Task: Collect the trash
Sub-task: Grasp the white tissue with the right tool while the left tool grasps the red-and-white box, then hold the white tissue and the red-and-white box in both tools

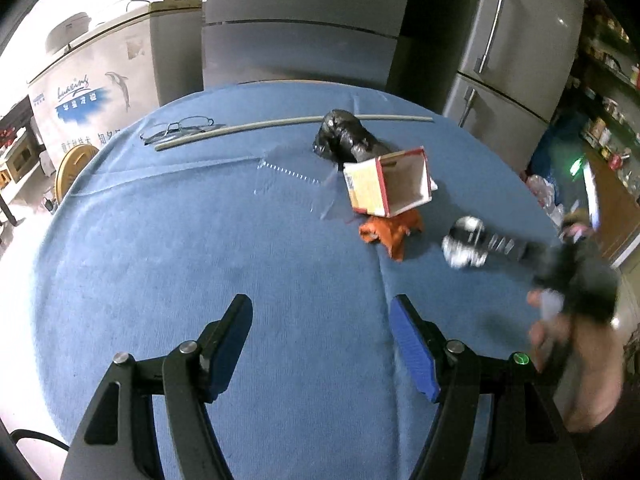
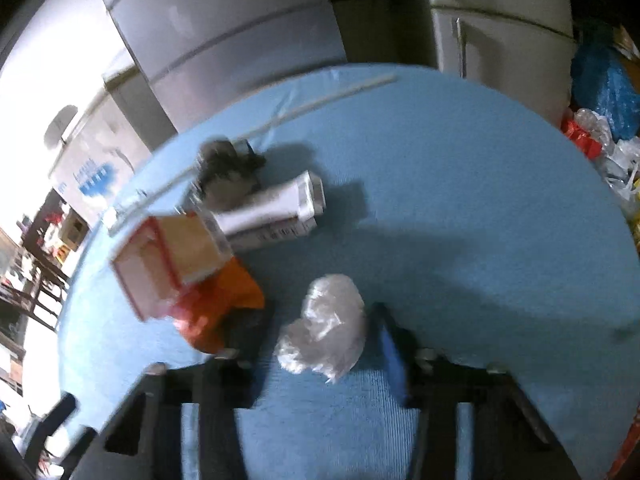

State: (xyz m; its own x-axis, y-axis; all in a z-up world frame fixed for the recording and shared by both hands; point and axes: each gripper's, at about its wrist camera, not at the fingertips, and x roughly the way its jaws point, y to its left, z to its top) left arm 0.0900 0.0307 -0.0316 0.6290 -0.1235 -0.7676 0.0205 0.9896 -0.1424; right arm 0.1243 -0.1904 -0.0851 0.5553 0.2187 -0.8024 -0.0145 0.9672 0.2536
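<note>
Left wrist: left gripper wide, empty over blue bench; box and orange wrapper centre right

Right wrist: right gripper around crumpled clear plastic, lower centre; blur hides contact, cannot tell grip. Confirm pinch before lifting

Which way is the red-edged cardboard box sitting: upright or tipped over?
Tipped over. The red-edged box lies on its side, resting on the orange wrapper, its open, empty inside facing the left wrist camera.

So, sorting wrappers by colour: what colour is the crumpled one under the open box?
Orange crumpled wrapper, clearest in the left wrist view, beneath the open box.
</note>
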